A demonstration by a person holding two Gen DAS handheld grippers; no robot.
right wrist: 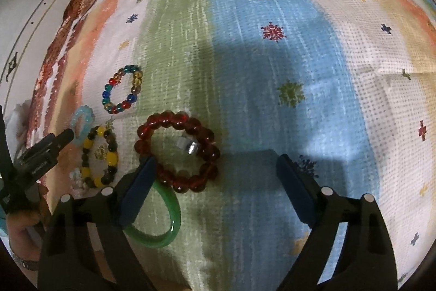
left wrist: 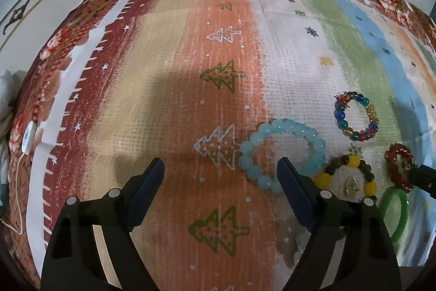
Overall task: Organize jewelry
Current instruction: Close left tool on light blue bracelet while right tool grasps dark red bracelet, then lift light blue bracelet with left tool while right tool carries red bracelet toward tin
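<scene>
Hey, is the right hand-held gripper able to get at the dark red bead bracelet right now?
Probably yes. The right hand-held gripper is open just above the dark red bead bracelet, nothing covers it, though the green bangle lies close alongside.

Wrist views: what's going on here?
A person holds a gripper in each hand over a striped cloth with jewelry laid out on it. Both sets of jaws stand open and hold nothing. The left gripper hangs beside the pale blue bracelet. The right gripper hangs over the dark red bracelet, with a green bangle just below it. A multicolour bracelet and a yellow-and-dark one lie untouched nearby. Nothing is gripped yet.
</scene>
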